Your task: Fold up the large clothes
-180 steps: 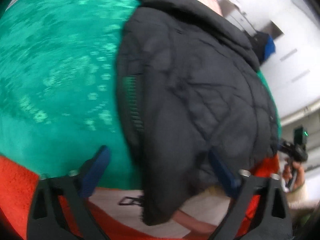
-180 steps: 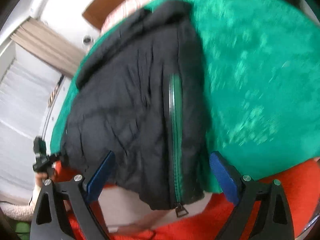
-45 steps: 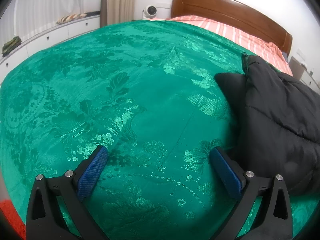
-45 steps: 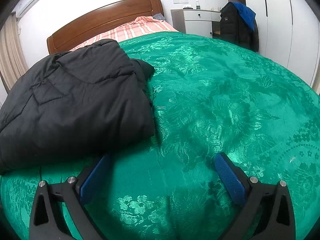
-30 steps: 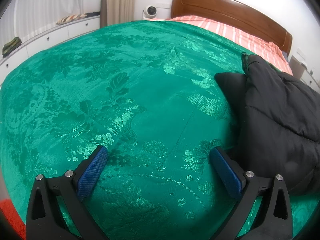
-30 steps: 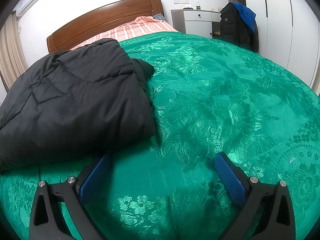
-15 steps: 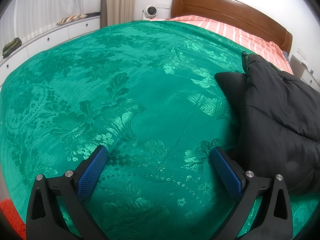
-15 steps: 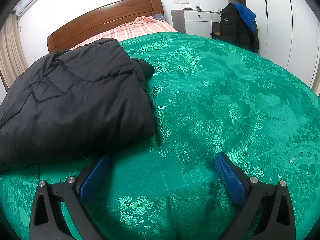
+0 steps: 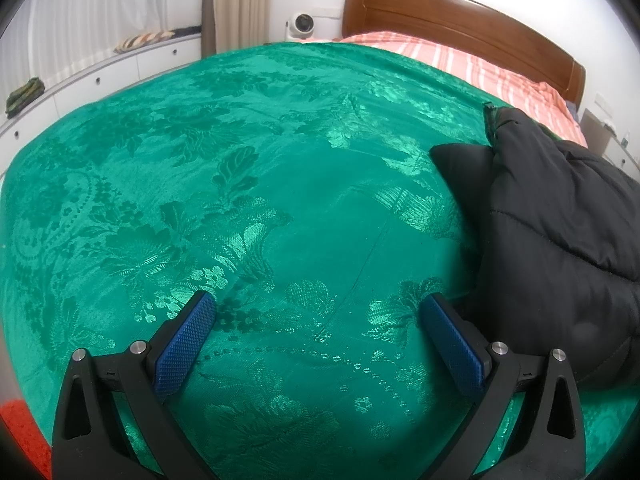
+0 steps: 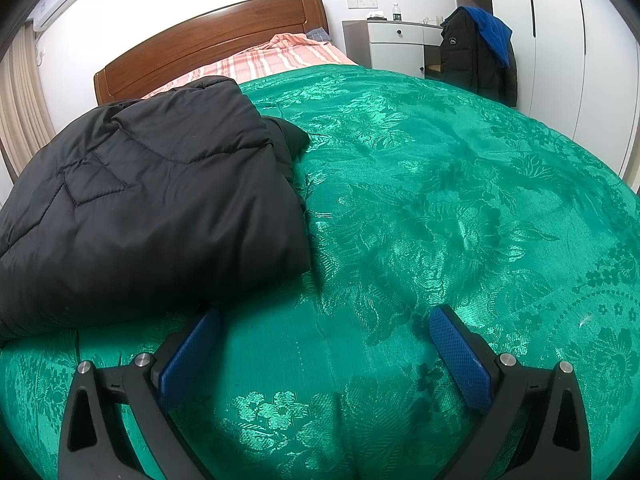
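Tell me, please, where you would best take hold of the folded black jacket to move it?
Probably the jacket's near corner, where the folded layers stack into a thick, free edge on the green bedspread. Come from the right with the right hand-held gripper, already open.

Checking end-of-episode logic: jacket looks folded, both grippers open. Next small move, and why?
Probably just back both off. The black jacket lies as a compact bundle on the green bedspread; left gripper and right gripper are open, holding nothing.

A black quilted puffer jacket (image 10: 152, 200) lies folded into a thick bundle on the green bedspread (image 10: 440, 208), near the headboard (image 10: 208, 36).
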